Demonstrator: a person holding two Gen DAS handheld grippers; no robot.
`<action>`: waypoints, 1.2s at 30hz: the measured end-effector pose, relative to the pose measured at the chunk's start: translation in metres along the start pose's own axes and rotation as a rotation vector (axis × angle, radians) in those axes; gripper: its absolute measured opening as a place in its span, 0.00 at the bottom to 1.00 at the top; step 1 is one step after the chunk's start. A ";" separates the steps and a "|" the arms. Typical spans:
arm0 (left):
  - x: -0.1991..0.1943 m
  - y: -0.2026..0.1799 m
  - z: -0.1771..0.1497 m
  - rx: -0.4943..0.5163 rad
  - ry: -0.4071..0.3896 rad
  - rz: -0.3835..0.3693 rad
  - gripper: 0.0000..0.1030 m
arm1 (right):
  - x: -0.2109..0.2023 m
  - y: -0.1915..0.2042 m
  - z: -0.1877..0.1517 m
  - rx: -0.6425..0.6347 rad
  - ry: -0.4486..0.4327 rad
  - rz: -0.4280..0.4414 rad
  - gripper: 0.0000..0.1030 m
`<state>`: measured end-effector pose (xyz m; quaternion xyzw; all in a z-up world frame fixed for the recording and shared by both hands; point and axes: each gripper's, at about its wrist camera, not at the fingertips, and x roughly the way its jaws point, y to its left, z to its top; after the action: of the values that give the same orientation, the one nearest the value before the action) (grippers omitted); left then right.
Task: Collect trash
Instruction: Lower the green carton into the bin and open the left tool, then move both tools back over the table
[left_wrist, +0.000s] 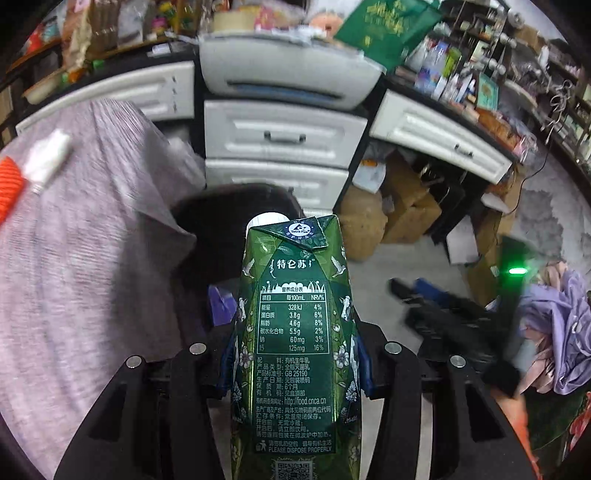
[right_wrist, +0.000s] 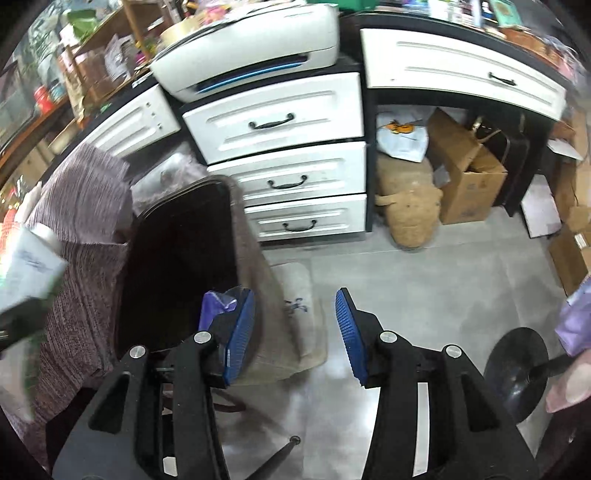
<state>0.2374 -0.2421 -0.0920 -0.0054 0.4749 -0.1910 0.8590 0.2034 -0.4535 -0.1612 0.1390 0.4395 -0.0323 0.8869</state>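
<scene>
The left gripper (left_wrist: 295, 354) is clenched on a green milk carton (left_wrist: 295, 332), its blue pads pressed against the carton's two sides; the carton stands upright between the fingers, its printed nutrition panel facing the camera and its white cap (left_wrist: 264, 220) showing just behind the folded top; directly beyond the carton lies the dark opening of a black bin (left_wrist: 229, 210), which sits on the floor beside a surface draped in a mauve cloth (left_wrist: 92, 240); on that cloth, well to the left, lie a small white tube (left_wrist: 48, 158) and something orange (left_wrist: 11, 184) at the frame's edge; behind the bin stands a white chest of drawers (left_wrist: 280, 136) with a white printer (left_wrist: 291, 70) on top. The right gripper (right_wrist: 295, 328) is released, its two blue ribbed pads (right_wrist: 240, 332) held wide apart with nothing between them; it hangs over the grey floor (right_wrist: 424, 288) and a beige mat (right_wrist: 299, 314), with the black bin (right_wrist: 177, 266) just to its left; inside the bin, next to the left pad, a bit of purple wrapping (right_wrist: 216, 306) is visible; at the far left edge of this view the carton (right_wrist: 26, 266) appears blurred, over the cloth (right_wrist: 81, 206); the drawers (right_wrist: 288, 158) and printer (right_wrist: 251, 48) stand behind, and brown cardboard boxes (right_wrist: 465, 170) sit under the desk to the right; a black round base (right_wrist: 515, 373) rests on the floor at the right.
</scene>
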 end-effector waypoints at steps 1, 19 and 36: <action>0.008 -0.001 0.001 0.003 0.016 0.007 0.47 | -0.002 -0.004 0.000 0.003 -0.001 -0.002 0.45; 0.080 0.009 0.002 0.011 0.139 0.138 0.48 | -0.023 -0.011 -0.006 0.004 -0.036 0.002 0.45; 0.016 -0.018 -0.010 0.060 0.006 0.058 0.83 | -0.027 -0.016 -0.005 0.022 -0.045 -0.005 0.63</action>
<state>0.2308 -0.2628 -0.1072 0.0347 0.4713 -0.1803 0.8626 0.1806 -0.4689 -0.1460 0.1469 0.4193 -0.0426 0.8949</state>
